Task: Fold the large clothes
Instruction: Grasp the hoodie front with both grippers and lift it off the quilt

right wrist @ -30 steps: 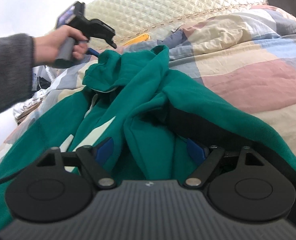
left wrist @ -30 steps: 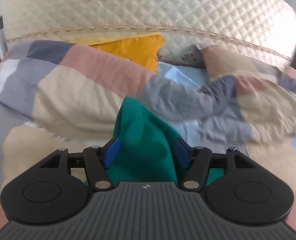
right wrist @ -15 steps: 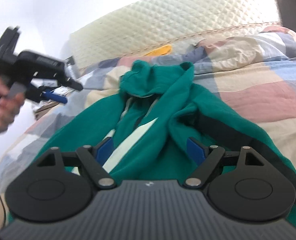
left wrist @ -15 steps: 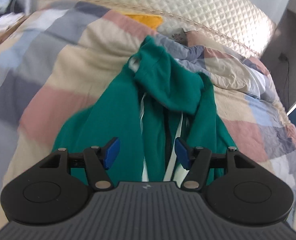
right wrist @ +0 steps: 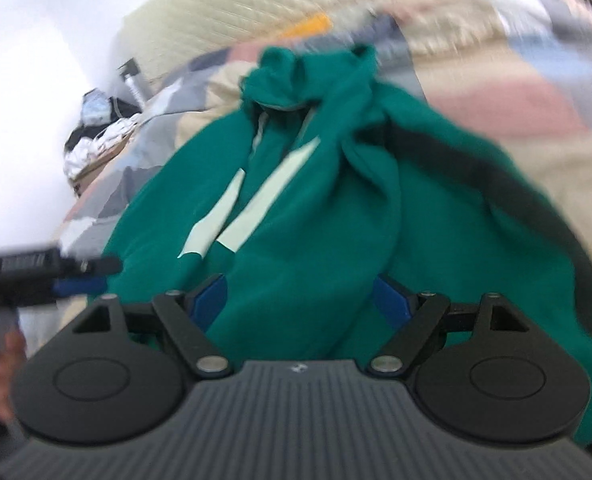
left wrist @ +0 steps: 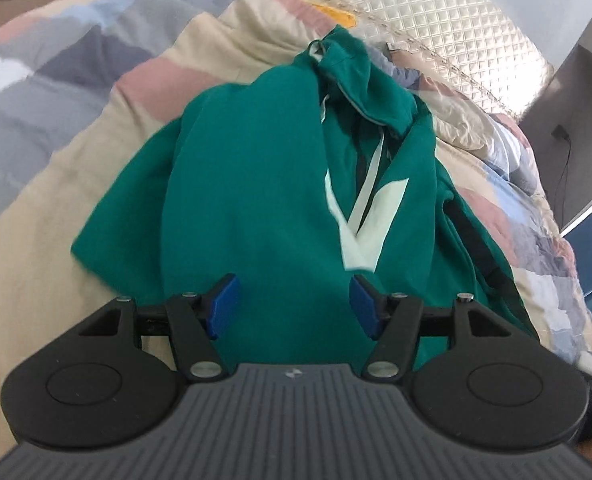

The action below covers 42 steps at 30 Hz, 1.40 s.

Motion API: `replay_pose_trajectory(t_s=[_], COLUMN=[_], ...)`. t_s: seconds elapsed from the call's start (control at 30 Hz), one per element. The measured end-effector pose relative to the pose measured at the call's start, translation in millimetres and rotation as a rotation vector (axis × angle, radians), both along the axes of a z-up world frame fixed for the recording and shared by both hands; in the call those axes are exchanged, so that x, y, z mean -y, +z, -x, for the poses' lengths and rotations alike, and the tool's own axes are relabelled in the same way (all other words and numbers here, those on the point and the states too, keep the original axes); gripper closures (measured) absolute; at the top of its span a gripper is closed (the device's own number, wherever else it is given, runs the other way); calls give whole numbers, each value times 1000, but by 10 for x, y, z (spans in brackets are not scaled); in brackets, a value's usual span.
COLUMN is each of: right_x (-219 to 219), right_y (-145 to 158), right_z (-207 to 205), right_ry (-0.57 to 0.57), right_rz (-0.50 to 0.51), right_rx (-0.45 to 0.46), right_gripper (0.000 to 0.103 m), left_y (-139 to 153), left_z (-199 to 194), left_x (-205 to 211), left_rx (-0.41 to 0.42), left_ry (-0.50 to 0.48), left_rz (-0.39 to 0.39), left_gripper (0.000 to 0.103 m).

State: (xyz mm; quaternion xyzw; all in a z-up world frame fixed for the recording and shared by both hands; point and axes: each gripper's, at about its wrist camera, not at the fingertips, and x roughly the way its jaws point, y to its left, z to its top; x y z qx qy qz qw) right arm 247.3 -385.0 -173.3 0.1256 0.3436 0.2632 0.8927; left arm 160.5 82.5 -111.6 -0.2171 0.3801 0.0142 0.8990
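- A green hoodie [left wrist: 255, 184] lies spread on a patchwork quilt [left wrist: 75, 80], its hood [left wrist: 352, 68] bunched at the far end toward the quilted cream headboard [left wrist: 448, 16].
- Pale mint panels [left wrist: 380, 216] and a drawstring run down the hoodie's front; a dark stripe lines the sleeve [right wrist: 508, 200] on its right side.
- The left gripper [left wrist: 291, 306] hangs over the hoodie's near hem, its blue-padded fingers [left wrist: 223, 304] spread wide with only flat cloth showing between them, nothing grasped.
- The right gripper [right wrist: 302, 300] is also released, fingers apart, with a raised fold of the green fabric between them; the view is smeared, so whether the pads touch the cloth is hard to say.
- In the right wrist view the left gripper [right wrist: 79, 280] shows at the left edge, beside the hoodie's side.
- A yellow pillow [left wrist: 336, 14] peeks out just under the headboard.
- Clutter [right wrist: 95, 136] sits beyond the bed's left side.
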Motion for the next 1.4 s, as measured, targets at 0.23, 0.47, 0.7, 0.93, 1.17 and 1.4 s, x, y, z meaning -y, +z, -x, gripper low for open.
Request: replay_pose_trajectory(t_s=[0.23, 0.47, 0.7, 0.93, 1.17, 1.4], right_x=[74, -122, -355, -465, -477, -460], right_y=[-327, -215, -295, -143, -84, -240], right_z=[-181, -96, -101, -47, -97, -179], right_ry=[40, 240, 224, 265, 307, 242], right_rz=[-253, -460, -229, -203, -278, -190], right_rx=[-278, -231, -277, -159, -144, -217], right_gripper=[19, 19, 35, 72, 75, 75], left_y=[-107, -125, -150, -11, 25, -121], left_z=[164, 180, 181, 238, 248, 150], left_x=[-307, -378, -265, -56, 152, 408], left_rx=[-43, -71, -64, 49, 80, 15], left_ry=[101, 112, 60, -78, -186, -237], left_rz=[135, 170, 199, 235, 255, 110], left_gripper=[34, 31, 27, 28, 29, 28])
